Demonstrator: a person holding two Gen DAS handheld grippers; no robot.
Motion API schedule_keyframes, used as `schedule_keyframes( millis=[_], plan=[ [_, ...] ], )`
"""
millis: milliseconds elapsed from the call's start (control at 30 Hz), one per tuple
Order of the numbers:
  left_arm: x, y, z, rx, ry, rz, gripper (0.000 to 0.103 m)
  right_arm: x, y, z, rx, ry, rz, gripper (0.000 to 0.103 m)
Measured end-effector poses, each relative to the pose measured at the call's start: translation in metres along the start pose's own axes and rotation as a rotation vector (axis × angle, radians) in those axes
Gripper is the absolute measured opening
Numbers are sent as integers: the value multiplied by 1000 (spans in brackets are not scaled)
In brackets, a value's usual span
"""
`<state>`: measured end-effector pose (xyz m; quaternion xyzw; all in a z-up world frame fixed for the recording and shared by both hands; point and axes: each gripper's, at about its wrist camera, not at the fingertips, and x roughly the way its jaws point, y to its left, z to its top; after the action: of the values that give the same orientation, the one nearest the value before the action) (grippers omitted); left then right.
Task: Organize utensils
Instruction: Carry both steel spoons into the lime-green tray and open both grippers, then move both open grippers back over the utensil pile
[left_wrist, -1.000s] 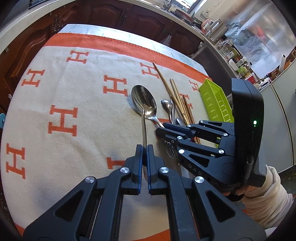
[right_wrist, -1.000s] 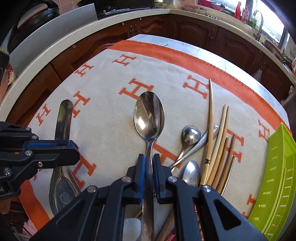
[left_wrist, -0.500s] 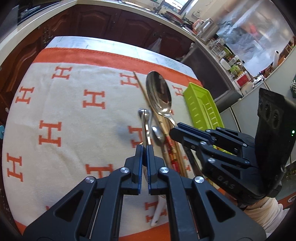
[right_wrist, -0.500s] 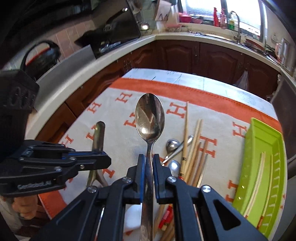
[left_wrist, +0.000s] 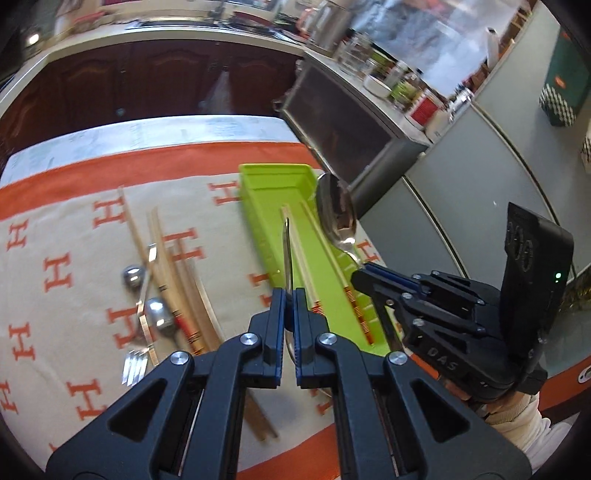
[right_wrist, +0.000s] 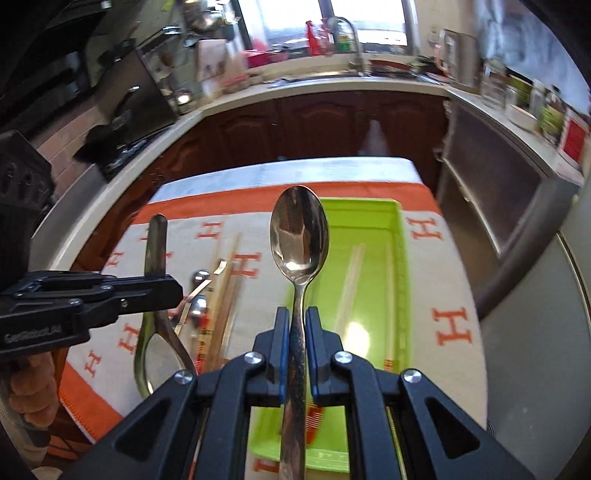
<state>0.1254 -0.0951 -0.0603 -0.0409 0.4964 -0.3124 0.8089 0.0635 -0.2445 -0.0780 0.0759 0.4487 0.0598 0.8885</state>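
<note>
Spoons both airborne over the green tray (right_wrist: 402, 258), two chopsticks (right_wrist: 349, 280) already in it.
My right gripper (right_wrist: 297, 317) clamps the tablespoon (right_wrist: 299, 240) mid-frame; my left gripper (left_wrist: 290, 299) pinches a ladle-like spoon (left_wrist: 287, 251). Fork (left_wrist: 136, 365), small spoons (left_wrist: 159, 314) and loose chopsticks (left_wrist: 162, 251) wait at lower left.

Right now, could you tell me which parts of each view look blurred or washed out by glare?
Left wrist view: the loose wooden chopsticks and far counter smear, the black gripper stays crisp. Right wrist view: window blown out, glare patch on the lime-green plastic tray.
</note>
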Motion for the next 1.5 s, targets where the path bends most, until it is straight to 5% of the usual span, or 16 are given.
schedule_keyframes(
  millis=[267, 700, 1033, 1133, 1200, 1267, 1500],
  plan=[
    [80, -57, 5, 115, 121, 81, 2, 34, -44, -18, 126, 75, 9, 8],
    [131, -54, -1, 159, 192, 156, 3, 53, -59, -17, 149, 101, 9, 9],
    [128, -41, 0, 86, 218, 151, 13, 40, -57, -17, 177, 85, 27, 9],
    [117, -44, -1, 86, 200, 147, 22, 32, -54, -18, 175, 73, 31, 9],
    [107, -49, -1, 96, 171, 186, 40, 28, -53, -18, 174, 67, 29, 9],
    [97, -51, -2, 102, 142, 211, 47, 24, -52, -20, 173, 66, 33, 9],
    [72, -43, -7, 68, 113, 285, 49, 13, -46, -26, 172, 67, 33, 9]
  ],
)
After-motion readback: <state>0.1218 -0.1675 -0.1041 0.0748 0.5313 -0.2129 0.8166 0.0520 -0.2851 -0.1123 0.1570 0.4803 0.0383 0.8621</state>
